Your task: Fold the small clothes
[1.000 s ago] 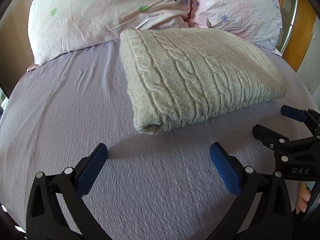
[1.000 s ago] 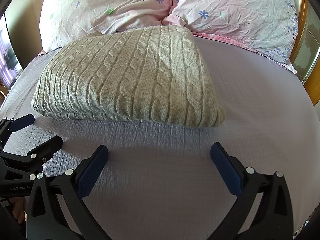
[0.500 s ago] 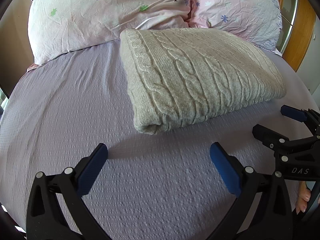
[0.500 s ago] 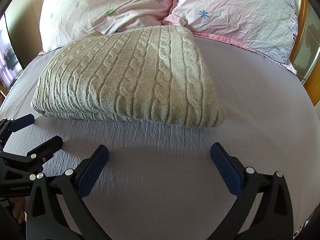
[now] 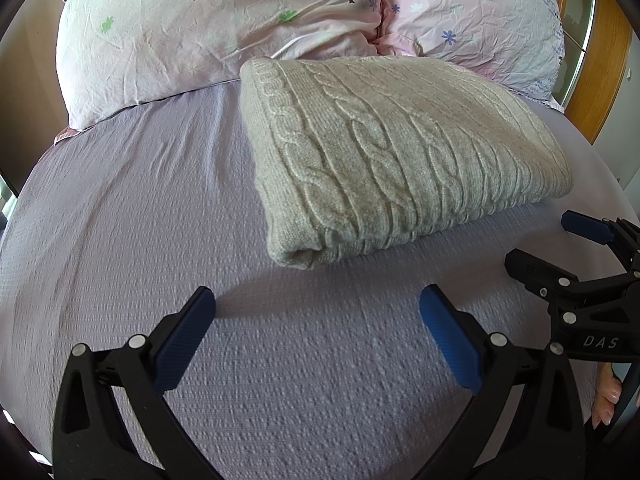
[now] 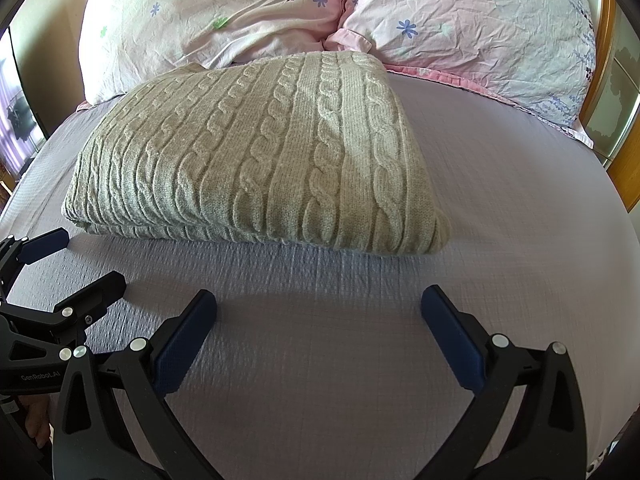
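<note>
Nothing has shifted since earlier frames. Folded grey cable-knit sweater lies on lilac bedsheet before the pillows. Left gripper and right gripper spread wide, empty. Risk: a careless snag undoes the fold.

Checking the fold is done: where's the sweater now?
The sweater lies folded on the bed sheet, its far edge against the two pillows, ahead of both open claws: right of centre in the left view, left of centre in the right.

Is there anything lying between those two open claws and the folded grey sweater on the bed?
Nothing visible. Only bare lilac bedsheet separates the left gripper and right gripper from the folded sweater. Both are open and empty.
</note>
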`<state>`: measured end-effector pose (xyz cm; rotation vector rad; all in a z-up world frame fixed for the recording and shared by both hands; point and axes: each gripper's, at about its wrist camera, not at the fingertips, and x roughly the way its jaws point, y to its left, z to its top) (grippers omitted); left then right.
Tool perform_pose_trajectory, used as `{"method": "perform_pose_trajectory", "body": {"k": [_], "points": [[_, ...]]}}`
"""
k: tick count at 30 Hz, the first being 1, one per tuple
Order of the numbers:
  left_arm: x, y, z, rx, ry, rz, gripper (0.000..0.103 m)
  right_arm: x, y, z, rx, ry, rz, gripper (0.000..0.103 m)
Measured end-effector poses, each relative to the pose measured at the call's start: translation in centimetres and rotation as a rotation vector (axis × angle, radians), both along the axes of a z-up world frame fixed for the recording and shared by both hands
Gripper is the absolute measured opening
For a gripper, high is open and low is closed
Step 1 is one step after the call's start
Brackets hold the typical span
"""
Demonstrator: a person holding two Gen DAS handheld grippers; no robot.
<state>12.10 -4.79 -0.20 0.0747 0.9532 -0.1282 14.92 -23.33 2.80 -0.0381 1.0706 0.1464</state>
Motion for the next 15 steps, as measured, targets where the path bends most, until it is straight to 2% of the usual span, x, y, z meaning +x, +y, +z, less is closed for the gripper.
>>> {"method": "perform_pose_trajectory", "body": {"k": [15], "points": [[-0.13, 0.05, 0.09, -0.002, -0.013, 0.002, 0.101, 0.00, 0.01, 0.01, 0.000, 0.000, 0.000, 0.102]]}}
